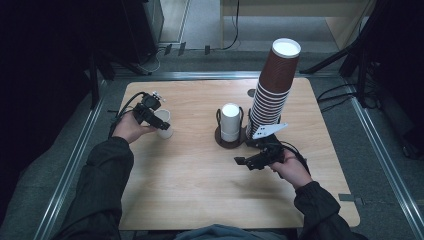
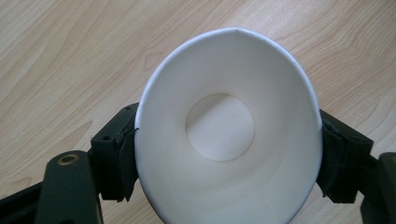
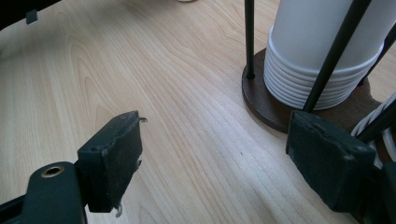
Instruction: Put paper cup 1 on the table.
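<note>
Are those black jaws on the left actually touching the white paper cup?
Touching. In the left gripper view the white paper cup sits between the left gripper's jaws, both pads against its rim with no gap showing.

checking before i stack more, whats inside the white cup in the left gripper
Nothing: the left gripper view looks straight into the white cup and shows bare white walls and its round bottom. The tabletop directly under the cup is covered by it.

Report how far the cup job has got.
Done: one white cup is out on the table, apart from the rack. In hand: the left tool has that cup between its pads. Left: the white stack and tall brown stack wait; the right tool is open and empty.
</note>
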`<state>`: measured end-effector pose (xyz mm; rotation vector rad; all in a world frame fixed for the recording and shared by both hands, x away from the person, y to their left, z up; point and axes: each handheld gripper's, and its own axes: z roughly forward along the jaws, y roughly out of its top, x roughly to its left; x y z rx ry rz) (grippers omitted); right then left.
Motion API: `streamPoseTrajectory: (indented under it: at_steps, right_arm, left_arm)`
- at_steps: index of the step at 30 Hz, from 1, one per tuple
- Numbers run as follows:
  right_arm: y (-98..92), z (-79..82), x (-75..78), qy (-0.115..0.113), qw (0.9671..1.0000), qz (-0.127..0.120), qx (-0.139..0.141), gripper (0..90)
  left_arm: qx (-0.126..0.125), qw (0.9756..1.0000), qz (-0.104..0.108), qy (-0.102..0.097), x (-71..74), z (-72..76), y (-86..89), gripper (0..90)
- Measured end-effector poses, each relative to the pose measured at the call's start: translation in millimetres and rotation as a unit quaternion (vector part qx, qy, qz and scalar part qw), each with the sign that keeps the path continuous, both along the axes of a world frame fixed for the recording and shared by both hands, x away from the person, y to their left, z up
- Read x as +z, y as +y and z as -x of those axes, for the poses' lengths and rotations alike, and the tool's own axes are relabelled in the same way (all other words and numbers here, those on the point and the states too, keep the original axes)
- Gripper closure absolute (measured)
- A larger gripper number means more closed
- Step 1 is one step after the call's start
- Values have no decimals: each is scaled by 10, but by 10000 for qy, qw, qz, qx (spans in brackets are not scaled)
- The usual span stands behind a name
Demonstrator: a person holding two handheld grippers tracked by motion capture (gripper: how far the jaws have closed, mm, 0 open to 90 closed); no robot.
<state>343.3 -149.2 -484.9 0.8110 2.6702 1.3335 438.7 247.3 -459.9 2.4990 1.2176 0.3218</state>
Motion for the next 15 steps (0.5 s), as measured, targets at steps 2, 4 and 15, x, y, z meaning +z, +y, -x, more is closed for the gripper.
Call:
streamPoseTrajectory:
  at_steps: [2, 4, 15]
  right_arm:
    - [0, 0, 0, -1, 10000, 2, 3, 187]
    - [0, 0, -1, 9, 10000, 4, 4, 187]
    - [0, 1, 1, 1, 10000, -4, 2, 188]
  left_arm:
    - [-17, 10000, -8, 4, -11, -2, -15, 209]
    - [-13, 10000, -9, 15, -17, -6, -23, 200]
    - [-3, 9996, 268, 12, 28, 4, -10, 112]
